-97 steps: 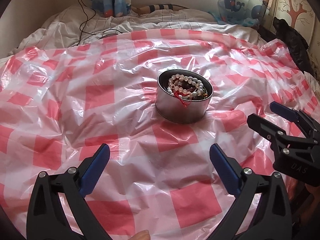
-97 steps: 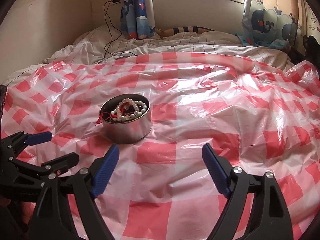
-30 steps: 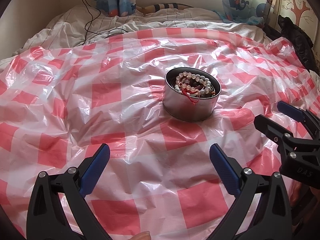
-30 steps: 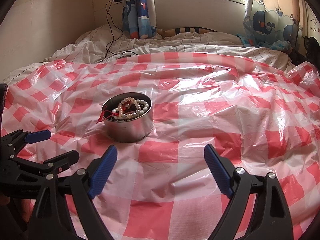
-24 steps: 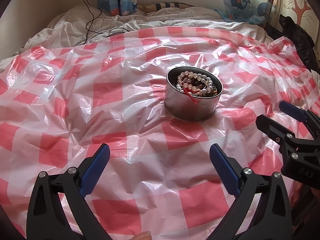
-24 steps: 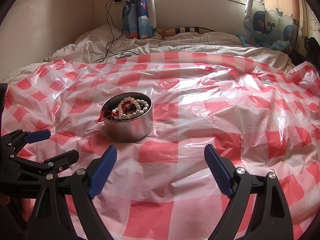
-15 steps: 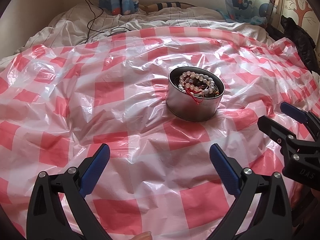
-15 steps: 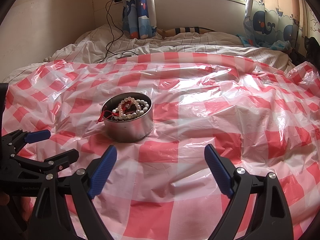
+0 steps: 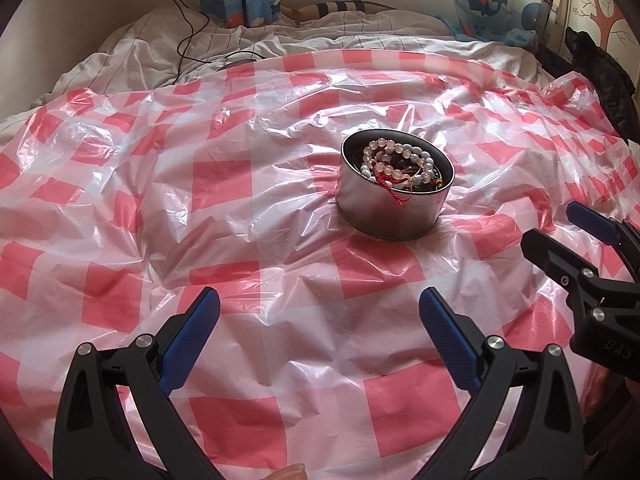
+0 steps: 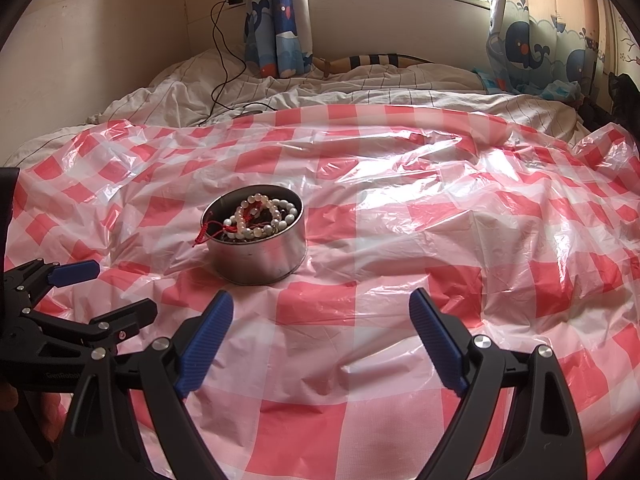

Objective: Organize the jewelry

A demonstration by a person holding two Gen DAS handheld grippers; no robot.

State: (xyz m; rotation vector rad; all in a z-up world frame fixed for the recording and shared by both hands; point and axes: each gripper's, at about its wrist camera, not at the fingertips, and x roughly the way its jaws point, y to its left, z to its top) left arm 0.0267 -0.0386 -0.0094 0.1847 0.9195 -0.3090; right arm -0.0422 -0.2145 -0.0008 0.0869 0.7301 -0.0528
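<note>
Since about three seconds ago, your left view has drifted so the metal tin [image 9: 394, 194] sits a little further right and higher in frame, while the tin itself has not shifted on the checked plastic sheet [image 9: 240, 184]; over the last second nothing has moved. You have the round tin standing upright on the red-and-white sheet, which is spread over a rumpled bed. Inside it lies a tangle of jewelry: pale bead bracelets [image 9: 394, 162] coiled on top, darker pieces beneath that are too small to make out, and a red cord [image 10: 208, 234] that spills over the rim and hangs down the outer wall. Your left gripper [image 9: 320, 326] has its blue pads spread wide with only sheet between them, short of the tin. Your right gripper [image 10: 322, 330] is likewise spread wide and grips nothing, with the tin ahead and slightly left of it. Both hover near the tin without touching it.
</note>
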